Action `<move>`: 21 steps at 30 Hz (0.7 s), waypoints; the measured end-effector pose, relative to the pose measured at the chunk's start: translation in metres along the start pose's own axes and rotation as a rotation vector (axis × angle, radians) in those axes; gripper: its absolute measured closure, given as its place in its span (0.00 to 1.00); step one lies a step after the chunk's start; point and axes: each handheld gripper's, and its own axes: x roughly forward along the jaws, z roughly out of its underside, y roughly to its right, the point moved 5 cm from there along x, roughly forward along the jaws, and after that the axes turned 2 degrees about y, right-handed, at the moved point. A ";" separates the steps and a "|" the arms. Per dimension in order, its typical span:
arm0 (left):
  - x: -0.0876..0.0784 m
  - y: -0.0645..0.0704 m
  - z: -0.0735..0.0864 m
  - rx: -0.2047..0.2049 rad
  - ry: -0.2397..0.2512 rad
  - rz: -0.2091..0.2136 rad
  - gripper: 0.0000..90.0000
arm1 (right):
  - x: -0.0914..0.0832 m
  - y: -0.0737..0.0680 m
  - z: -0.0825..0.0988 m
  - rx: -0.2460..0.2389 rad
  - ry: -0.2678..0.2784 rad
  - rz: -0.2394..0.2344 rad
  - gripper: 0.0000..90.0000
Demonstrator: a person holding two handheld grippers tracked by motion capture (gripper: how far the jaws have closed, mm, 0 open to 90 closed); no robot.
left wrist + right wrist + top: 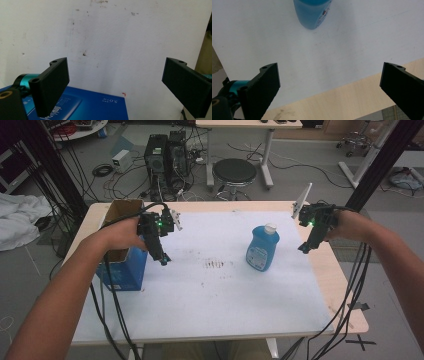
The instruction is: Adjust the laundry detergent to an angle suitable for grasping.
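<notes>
Tongs of both the left gripper (pixel 163 260) and right gripper (pixel 303 249) were spread wide, empty, beside the blue plastic soap bottle (pixel 262 248) and blue cardboard box (pixel 122 268).

A white sheet (pixel 210 290) covers the wooden bench (pixel 345 285). Beyond it stand a black round stool (pixel 234 171) and two computer towers (pixel 166 157) amid floor cables

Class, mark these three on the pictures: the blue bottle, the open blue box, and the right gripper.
blue bottle (pixel 262 251), high view, on the label on its front.
open blue box (pixel 122 270), high view, on its blue side wall.
right gripper (pixel 303 248), high view, at the jaw tips, which stand open.
</notes>
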 end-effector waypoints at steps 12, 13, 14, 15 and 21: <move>0.000 0.002 0.001 -0.004 -0.007 -0.007 0.08 | 0.000 0.000 -0.001 -0.005 0.005 0.004 0.02; -0.001 0.003 0.001 -0.004 -0.007 -0.009 0.08 | 0.000 0.000 -0.001 -0.008 0.005 0.005 0.02; -0.001 0.003 0.001 -0.004 -0.007 -0.009 0.08 | 0.000 0.000 -0.001 -0.008 0.005 0.005 0.02; -0.001 0.004 0.000 -0.003 -0.005 -0.011 0.08 | -0.001 -0.001 -0.001 -0.006 0.007 0.007 0.02; -0.003 0.007 0.000 -0.001 -0.008 -0.017 0.08 | -0.004 -0.002 0.000 -0.010 0.014 0.008 0.02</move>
